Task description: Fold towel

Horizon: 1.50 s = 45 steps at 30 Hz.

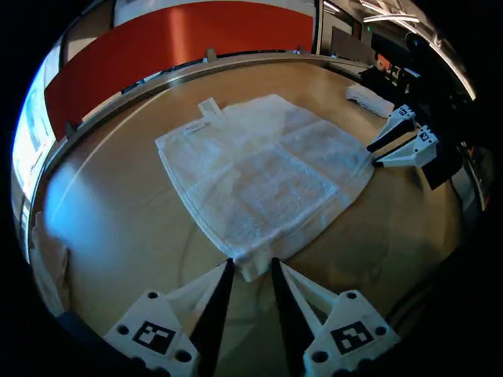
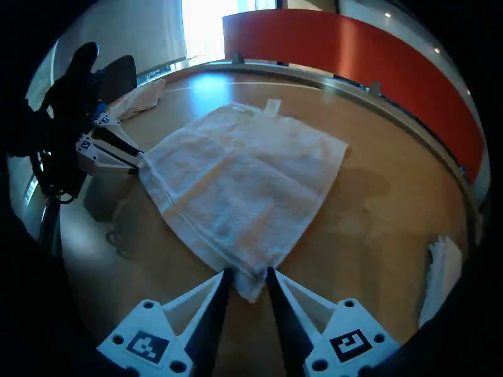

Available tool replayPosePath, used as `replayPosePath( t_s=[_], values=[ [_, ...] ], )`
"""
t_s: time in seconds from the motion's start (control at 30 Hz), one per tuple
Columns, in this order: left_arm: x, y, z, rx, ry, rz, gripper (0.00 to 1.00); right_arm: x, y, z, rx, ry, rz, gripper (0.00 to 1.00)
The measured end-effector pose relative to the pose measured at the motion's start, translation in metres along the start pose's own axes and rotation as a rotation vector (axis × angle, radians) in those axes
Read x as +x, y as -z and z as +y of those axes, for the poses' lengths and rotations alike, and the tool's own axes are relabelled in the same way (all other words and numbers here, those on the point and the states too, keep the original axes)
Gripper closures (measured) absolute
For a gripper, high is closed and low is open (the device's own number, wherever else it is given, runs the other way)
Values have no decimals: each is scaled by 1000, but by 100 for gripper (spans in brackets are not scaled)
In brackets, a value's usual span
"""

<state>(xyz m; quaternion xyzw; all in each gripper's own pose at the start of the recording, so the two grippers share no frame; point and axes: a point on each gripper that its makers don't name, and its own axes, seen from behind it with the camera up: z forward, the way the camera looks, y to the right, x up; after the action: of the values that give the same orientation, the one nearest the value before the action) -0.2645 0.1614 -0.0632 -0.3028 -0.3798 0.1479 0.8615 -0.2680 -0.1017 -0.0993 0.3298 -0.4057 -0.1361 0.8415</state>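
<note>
A white towel (image 1: 264, 176) lies spread flat in the middle of a wooden table (image 1: 126, 220). Its tagged edge points toward the table's far edge, below a red panel (image 1: 188, 38).

I have the left gripper (image 1: 251, 270) at one near corner of the towel. Its jaws stand narrowly apart with the corner tip between them. The right gripper (image 2: 248, 279) sits the same way at the neighbouring corner. I cannot tell whether either one actually pinches the cloth.

I judge the towel light, soft and limp. It should sag and drag, so the corners are the places to hold, both raised together.

The left gripper view shows the right gripper (image 1: 371, 157) at its corner, with a small folded cloth (image 1: 371, 100) beyond it near the far edge. The right gripper view shows a dark silhouette behind the left gripper (image 2: 138, 162), and another cloth (image 2: 443, 270) at the table's right edge.
</note>
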Motion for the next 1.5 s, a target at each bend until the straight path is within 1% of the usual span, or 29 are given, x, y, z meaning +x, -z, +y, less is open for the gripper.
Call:
replayPosePath(
  t_s=[0.03, 0.1, 0.2, 0.3, 0.4, 0.5, 0.63, 0.8, 0.97, 1.1, 1.3, 1.5],
  values=[
    [0, 0, 0, 1, 0, 0, 69, 0, 0, -1, 1, 1, 0, 66],
    [0, 0, 1, 4, 1, -1, 75, 0, 0, -3, 1, 3, -1, 73],
    [1, 0, 2, 7, 5, -3, 78, 1, 0, -4, -1, 3, 2, 81],
    [2, 1, 1, 6, 29, -7, 80, 4, 1, -6, -5, -2, 9, 88],
    [3, 1, -1, 0, 68, -8, 83, 5, 1, -8, -2, -6, 13, 89],
    [3, 1, -3, 6, 101, -8, 87, 5, 1, -11, 11, -7, 14, 89],
    [3, 2, -3, 5, 119, -13, 93, 7, 1, -11, 11, -8, 17, 90],
    [4, 4, -2, 3, 132, -15, 94, 12, 4, -9, 10, -10, 30, 91],
    [7, 10, 0, 2, 136, -14, 94, 20, 10, -6, 0, 8, 44, 91],
    [12, 19, 2, 3, 155, -7, 94, 29, 18, -5, -5, 23, 59, 92],
    [27, 39, 2, 1, 183, 17, 94, 49, 37, -3, -14, 27, 99, 92],
    [46, 60, 2, 5, 186, 42, 94, 71, 59, -4, -14, 28, 136, 92]
  ],
)
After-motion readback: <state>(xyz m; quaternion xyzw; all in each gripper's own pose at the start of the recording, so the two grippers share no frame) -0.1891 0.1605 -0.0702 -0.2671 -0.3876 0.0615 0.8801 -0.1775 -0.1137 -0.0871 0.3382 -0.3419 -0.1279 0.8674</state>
